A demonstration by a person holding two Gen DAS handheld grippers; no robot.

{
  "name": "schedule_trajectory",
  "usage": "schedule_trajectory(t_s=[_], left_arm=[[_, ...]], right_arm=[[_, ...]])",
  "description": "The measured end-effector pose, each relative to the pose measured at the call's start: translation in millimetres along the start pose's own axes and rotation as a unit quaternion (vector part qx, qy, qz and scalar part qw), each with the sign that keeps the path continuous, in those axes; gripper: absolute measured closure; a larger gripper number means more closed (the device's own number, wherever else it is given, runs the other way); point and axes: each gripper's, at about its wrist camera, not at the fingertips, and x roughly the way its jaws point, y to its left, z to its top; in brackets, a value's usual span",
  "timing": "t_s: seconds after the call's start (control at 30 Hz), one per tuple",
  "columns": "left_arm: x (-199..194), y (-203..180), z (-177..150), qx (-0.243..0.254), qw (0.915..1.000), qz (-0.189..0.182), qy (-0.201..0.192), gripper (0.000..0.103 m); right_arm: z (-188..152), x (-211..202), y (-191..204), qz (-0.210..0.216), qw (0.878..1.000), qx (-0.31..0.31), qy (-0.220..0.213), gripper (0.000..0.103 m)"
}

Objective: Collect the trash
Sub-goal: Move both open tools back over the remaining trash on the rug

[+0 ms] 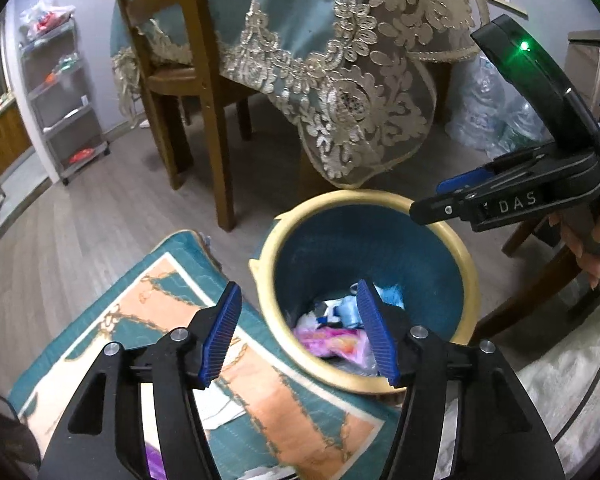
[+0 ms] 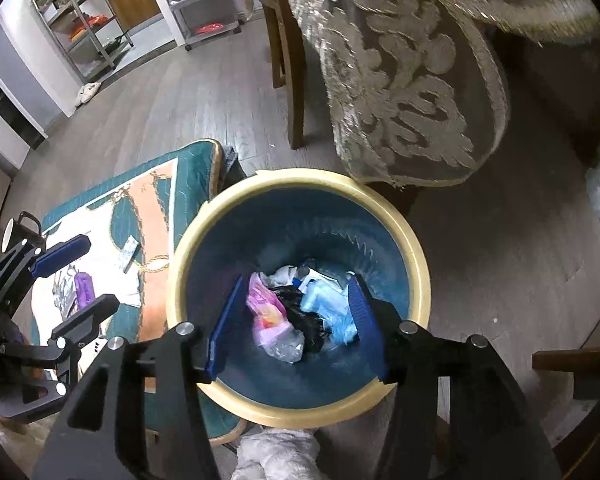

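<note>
Right gripper [image 2: 296, 320] released, empty, above bin [image 2: 416, 256]; trash [image 2: 296, 312] lies at bin bottom. Left gripper [image 1: 300, 332] released, empty, near bin's left rim. Next: purple wrapper [image 2: 85, 286] on mat [image 2: 156, 208]; approach low, square

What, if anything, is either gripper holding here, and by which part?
Nothing. The left gripper and right gripper are both open and empty, above the cream-rimmed blue trash bin holding crumpled wrappers.

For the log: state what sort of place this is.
Probably a home dining area: a lace-trimmed blue tablecloth draped over a table, a wooden dining chair, and a blue, cream-rimmed waste bin on wood flooring.
</note>
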Motion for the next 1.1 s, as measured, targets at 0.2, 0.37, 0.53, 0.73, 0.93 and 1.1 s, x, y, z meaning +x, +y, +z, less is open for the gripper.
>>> schedule_trajectory(t_s=[0.2,0.37,0.53,0.73,0.93,1.1], left_arm=[[-20,18,-10,-0.013,0.9996,0.023,-0.001,0.042],[-43,46,-22,-0.043,0.998,0.046,-0.002,0.032],[-67,86,-42,-0.103,0.9912,0.083,0.001,0.027],[-94,135,-71,-0.159,0.9793,0.125,0.002,0.027],[-117,177,-102,-0.214,0.9641,0.157,0.006,0.027],[-126,199,-133,-0.232,0.9559,0.178,0.022,0.027]], right_arm=[[1,-8,19,0.005,1.0,-0.017,-0.007,0.041],[2,-15,41,0.011,1.0,-0.02,-0.013,0.034],[7,-19,73,0.031,0.999,-0.027,-0.026,0.027],[15,-9,124,0.048,0.997,-0.052,-0.02,0.026],[16,13,173,0.046,0.995,-0.09,0.0,0.026],[12,38,210,0.039,0.99,-0.132,0.023,0.026]])
